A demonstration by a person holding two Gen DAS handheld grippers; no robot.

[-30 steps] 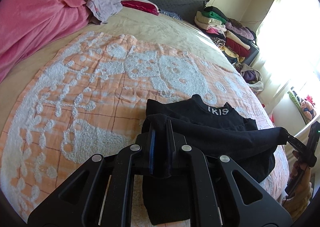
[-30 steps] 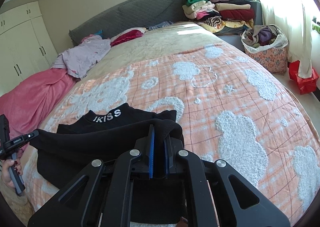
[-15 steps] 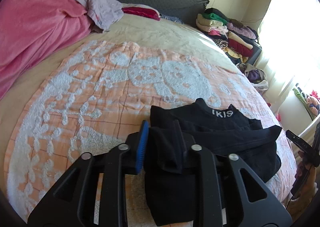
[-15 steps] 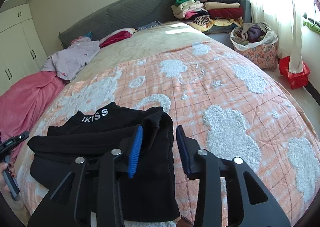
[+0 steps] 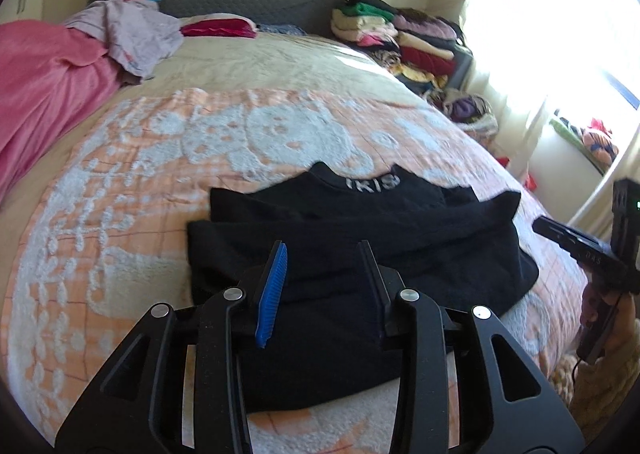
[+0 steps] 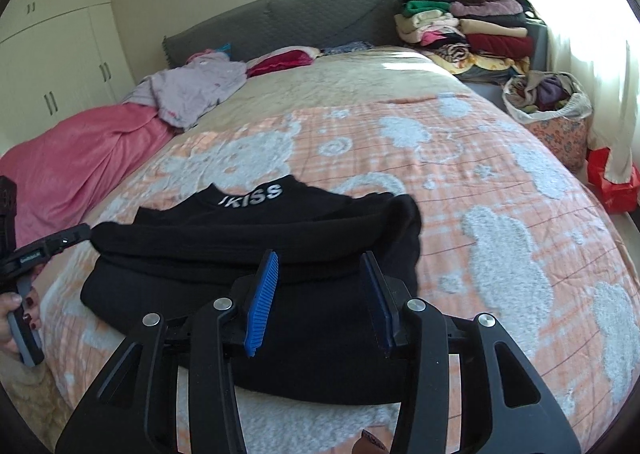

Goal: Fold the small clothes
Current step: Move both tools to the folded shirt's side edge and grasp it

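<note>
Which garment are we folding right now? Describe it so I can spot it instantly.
Start at the bed's peach quilt with fluffy white patches. On its near end, just ahead of both open grippers, lies the black garment, folded over itself. Unlike the lilac clothes and pink blanket farther up, it is all black with white lettering at the collar.

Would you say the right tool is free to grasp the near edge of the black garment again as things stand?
Probably yes: the right tool is open just above the black garment, with nothing lying between them on the blanket.
</note>
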